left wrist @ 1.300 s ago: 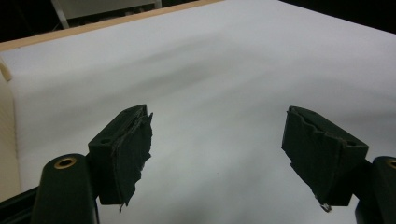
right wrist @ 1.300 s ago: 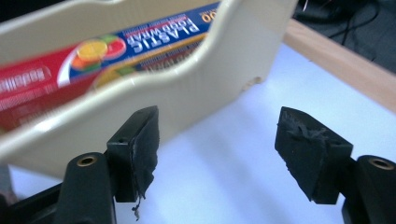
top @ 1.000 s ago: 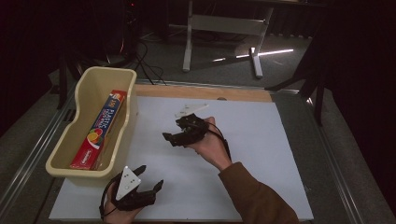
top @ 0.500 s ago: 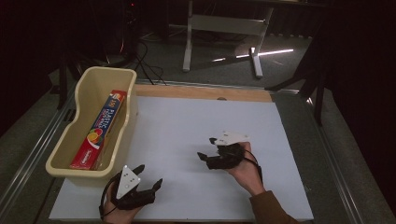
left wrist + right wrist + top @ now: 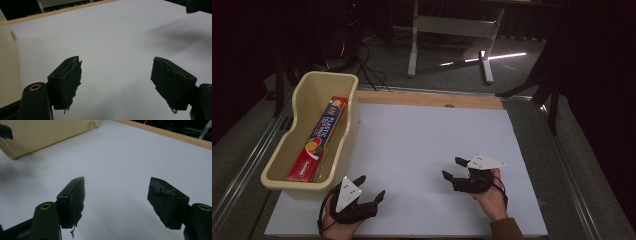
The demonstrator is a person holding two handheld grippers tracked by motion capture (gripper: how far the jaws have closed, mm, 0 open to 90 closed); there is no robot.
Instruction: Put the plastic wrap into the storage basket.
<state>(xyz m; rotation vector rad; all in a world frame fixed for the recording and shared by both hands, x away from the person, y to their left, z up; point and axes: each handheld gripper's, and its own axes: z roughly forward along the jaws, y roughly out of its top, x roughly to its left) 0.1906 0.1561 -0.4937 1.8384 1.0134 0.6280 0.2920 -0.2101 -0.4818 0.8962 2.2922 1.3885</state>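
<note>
Table [image 5: 427,145]: white sheet covers the top, with a bare wooden strip along the far edge. All places below are given from the bin.
Bin [image 5: 297,150]: cream plastic tub at the left edge of the white sheet, long side running away from the person. One corner of it appears top left in the right gripper view [image 5: 50,132]; a slice of its wall runs down the left margin of the left gripper view [image 5: 7,65].
Box [image 5: 318,140]: long red carton of plastic wrap, lying lengthwise inside the bin, leaning toward the wall on the table side, printed face up.
Right gripper [image 5: 452,169]: well to the right of the bin, low over the near half of the sheet, held in the person's right hand, tips aimed back toward the bin. Jaws spread, having just been opening; nothing between them but white sheet [image 5: 116,195].
Left gripper [image 5: 369,187]: just off the bin's near end, close to the sheet's front edge, in the left hand. Jaws spread wide, bare sheet between them [image 5: 116,72].
</note>
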